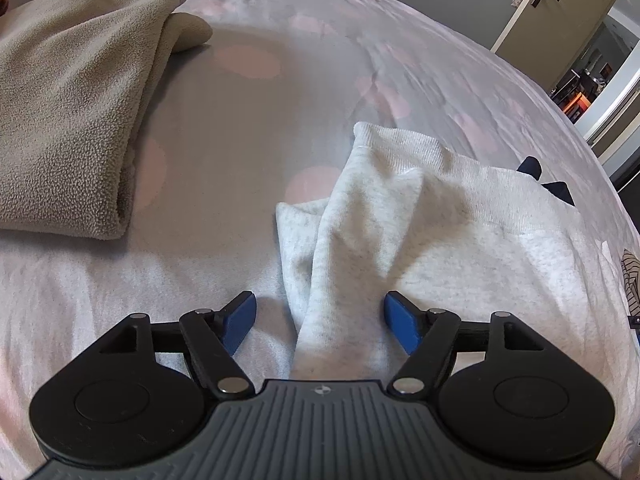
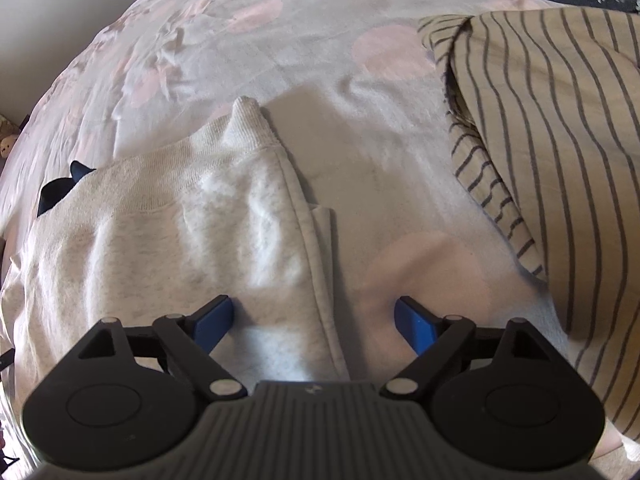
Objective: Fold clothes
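Observation:
A light grey sweatshirt (image 1: 460,240) (image 2: 168,248) lies on the bed, partly folded, with a sleeve laid over its body. In the left wrist view that sleeve runs between the blue pads of my left gripper (image 1: 320,320), which stands open just above the cloth; the left pad is clear of it. My right gripper (image 2: 314,324) is open too, straddling the sweatshirt's folded side edge, with its right pad over the bare bed cover. A ribbed cuff (image 2: 248,120) sticks up at the far end.
A folded beige fleece (image 1: 72,100) lies at the far left. A beige striped garment (image 2: 540,160) is heaped on the right. The pink-dotted bed cover (image 1: 248,60) (image 2: 380,140) lies underneath. A dark navy piece (image 1: 532,168) (image 2: 60,192) pokes out behind the sweatshirt. A door (image 1: 560,8) stands beyond.

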`<state>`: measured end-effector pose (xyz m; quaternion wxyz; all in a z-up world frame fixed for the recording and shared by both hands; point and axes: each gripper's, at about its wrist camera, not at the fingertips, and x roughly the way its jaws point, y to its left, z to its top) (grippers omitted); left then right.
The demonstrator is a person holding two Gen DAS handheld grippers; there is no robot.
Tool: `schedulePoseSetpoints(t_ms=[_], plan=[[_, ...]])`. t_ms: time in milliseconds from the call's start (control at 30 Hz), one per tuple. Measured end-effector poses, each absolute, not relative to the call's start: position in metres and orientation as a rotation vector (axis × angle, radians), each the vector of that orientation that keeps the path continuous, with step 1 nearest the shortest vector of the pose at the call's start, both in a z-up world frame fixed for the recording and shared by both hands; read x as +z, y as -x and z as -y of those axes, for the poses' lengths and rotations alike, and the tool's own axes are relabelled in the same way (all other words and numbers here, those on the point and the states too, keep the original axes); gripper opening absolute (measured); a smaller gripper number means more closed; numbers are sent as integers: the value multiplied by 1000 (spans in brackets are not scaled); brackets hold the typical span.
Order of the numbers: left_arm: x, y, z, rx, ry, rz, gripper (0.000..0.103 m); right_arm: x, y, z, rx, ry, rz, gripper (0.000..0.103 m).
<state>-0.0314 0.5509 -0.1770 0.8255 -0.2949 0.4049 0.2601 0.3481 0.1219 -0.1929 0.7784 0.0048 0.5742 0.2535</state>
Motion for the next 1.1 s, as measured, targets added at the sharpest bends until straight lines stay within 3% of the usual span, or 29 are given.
schedulePoseSetpoints(t_ms=[67, 133, 200, 300, 333, 767, 1100], plan=[[-177, 31, -551, 553, 625, -861, 71, -190, -344, -124, 567, -9, -1230, 73], [-177, 30, -551, 552, 623, -862, 71, -187, -340, -125, 582, -38, -1233, 51], [-177, 30, -551, 552, 621, -862, 71, -185, -336, -128, 577, -31, -1228, 46], [-176, 31, -551, 548, 624, -861, 71, -177, -330, -134, 568, -15, -1213, 19], [-176, 32, -552, 546, 628, -859, 71, -174, -328, -135, 566, -10, -1205, 16], [-149, 46, -552, 564, 624, -789, 65, -47, -271, -151, 684, -70, -1037, 14], [-123, 71, -555, 505, 688, -656, 65, 20, -194, -246, 848, -118, -985, 13]])
